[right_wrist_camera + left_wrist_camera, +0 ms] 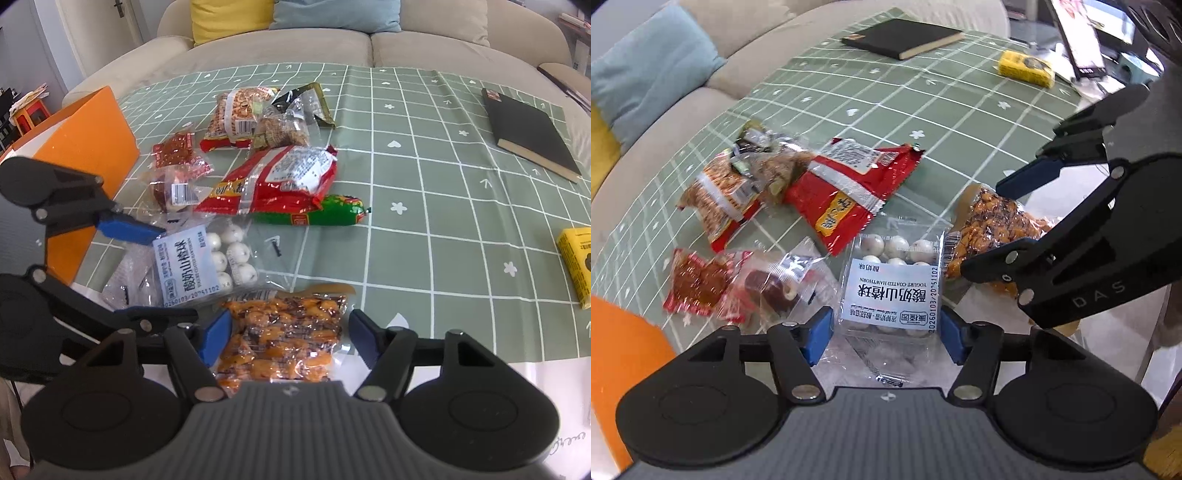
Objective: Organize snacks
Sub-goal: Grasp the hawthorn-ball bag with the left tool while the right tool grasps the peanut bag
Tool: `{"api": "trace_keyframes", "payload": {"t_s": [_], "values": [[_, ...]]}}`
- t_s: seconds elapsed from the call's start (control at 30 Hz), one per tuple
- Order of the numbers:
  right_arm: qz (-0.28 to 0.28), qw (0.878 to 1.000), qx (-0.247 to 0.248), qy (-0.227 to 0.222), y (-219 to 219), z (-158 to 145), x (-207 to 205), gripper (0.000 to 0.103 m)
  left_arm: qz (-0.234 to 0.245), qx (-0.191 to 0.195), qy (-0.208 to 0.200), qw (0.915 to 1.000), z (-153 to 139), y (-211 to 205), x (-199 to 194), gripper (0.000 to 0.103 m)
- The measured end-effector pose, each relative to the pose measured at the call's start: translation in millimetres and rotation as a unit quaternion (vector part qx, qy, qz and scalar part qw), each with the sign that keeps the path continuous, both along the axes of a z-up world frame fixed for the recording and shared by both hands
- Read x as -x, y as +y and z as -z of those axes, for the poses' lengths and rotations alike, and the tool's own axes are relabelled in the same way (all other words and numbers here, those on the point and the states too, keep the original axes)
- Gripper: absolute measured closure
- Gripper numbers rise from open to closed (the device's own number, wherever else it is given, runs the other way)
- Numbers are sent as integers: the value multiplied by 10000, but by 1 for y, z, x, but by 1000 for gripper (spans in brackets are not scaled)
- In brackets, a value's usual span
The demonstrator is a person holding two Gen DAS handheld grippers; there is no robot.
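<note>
Right wrist view, with the left wrist view as a check; entries run largest to smallest.
Sofa (pixel 332 48): beige, along the far side of the table, with a yellow and a blue cushion.
Tablecloth (pixel 424 166): green with a white grid, covers the table.
Orange box (pixel 92 147): left edge of the table, just left of the snack pile.
Black notebook (pixel 528 133): far right, well apart from the snacks.
Red snack bag (pixel 280 181): middle of the pile, lying over a green sausage (pixel 325 214).
Peanut bag (pixel 236 114): far side of the pile.
Yogurt ball pack (pixel 894 280): near edge of the table, flat, label up.
Orange snack pack (pixel 284 339): near edge, just right of the yogurt ball pack.
Yellow box (pixel 576 266): right edge of the table.
Left gripper (pixel 882 332): released, one blue pad on each side of the yogurt ball pack; contact unclear.
Right gripper (pixel 288 339): released, jaws straddle the orange snack pack; contact unclear.
</note>
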State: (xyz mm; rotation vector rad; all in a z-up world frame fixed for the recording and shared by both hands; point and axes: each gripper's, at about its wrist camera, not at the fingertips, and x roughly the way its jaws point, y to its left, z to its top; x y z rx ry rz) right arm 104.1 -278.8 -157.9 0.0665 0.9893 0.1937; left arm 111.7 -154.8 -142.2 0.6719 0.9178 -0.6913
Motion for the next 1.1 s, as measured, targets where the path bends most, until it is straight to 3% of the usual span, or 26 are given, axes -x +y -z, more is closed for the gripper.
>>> {"api": "trace_keyframes", "payload": {"t_s": [0.37,0.57,0.87,1.0,1.1], "values": [[-21,10000,-16,-10,3,-5,7,41,-742,-261,-285,9965,-24,22,43,34],[-154,9999,-54,-11,11,-9,17,41,-1261,-110,-101,9919,-22,44,59,34],[-112,9998,23,172,18,-10,33,25,-1836,-193,403,9820,-7,76,68,33],[-137,9996,98,224,21,-8,37,22,-1802,93,348,9830,-11,81,70,23],[-141,9995,199,216,22,-8,38,20,-1749,248,70,9843,-16,81,74,16]]}}
